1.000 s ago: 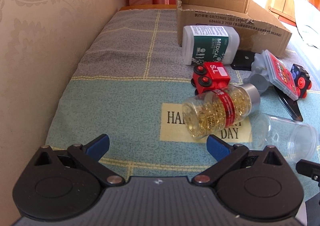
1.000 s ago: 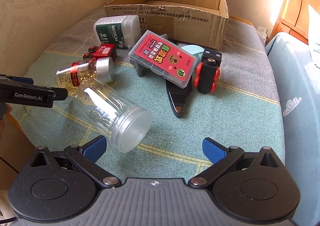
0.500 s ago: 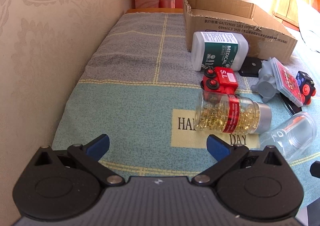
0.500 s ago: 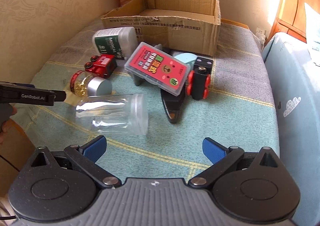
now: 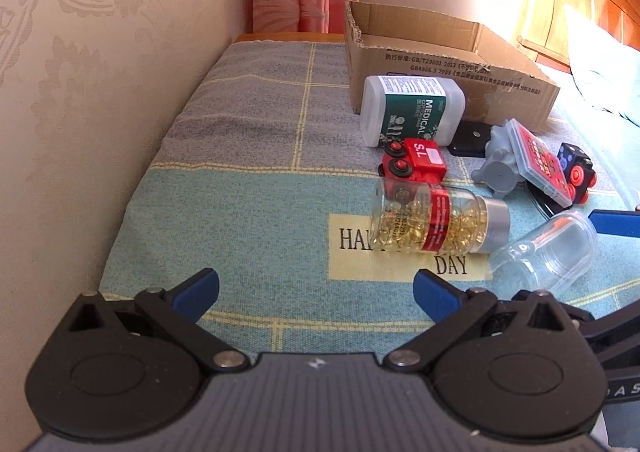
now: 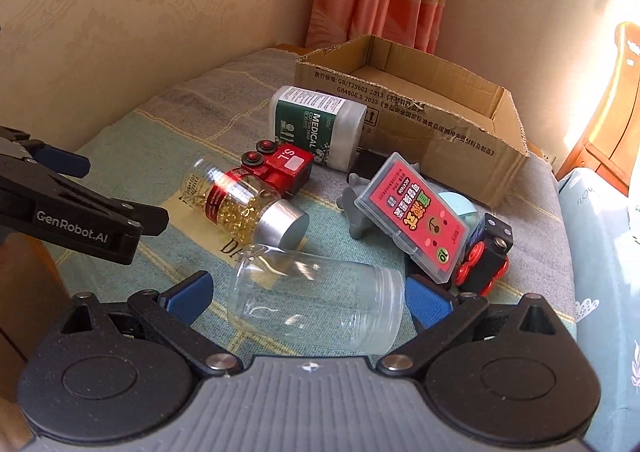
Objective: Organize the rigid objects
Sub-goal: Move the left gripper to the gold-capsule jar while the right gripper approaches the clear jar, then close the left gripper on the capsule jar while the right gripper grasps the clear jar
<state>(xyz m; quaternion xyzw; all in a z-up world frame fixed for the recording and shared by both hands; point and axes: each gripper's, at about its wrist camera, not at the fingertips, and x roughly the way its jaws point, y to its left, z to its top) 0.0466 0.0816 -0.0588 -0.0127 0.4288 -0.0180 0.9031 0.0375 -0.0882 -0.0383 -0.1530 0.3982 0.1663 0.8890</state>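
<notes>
An empty clear plastic jar lies on its side between the blue fingers of my open right gripper; whether the pads touch it I cannot tell. It also shows in the left wrist view. A capsule bottle with a red label and silver cap lies just beyond it. My left gripper is open and empty, low over the blue-green cloth, left of the bottle. An open cardboard box stands at the back.
A red toy truck, a white-and-green medical bottle, a grey toy, a red card case and a black toy engine lie in front of the box. A wall runs along the left; a bed stands at the right.
My right gripper has moved forward and down, so the clear jar now lies between its fingers. The jar has rolled and turned. My left gripper has drawn back and tilted up a little.
</notes>
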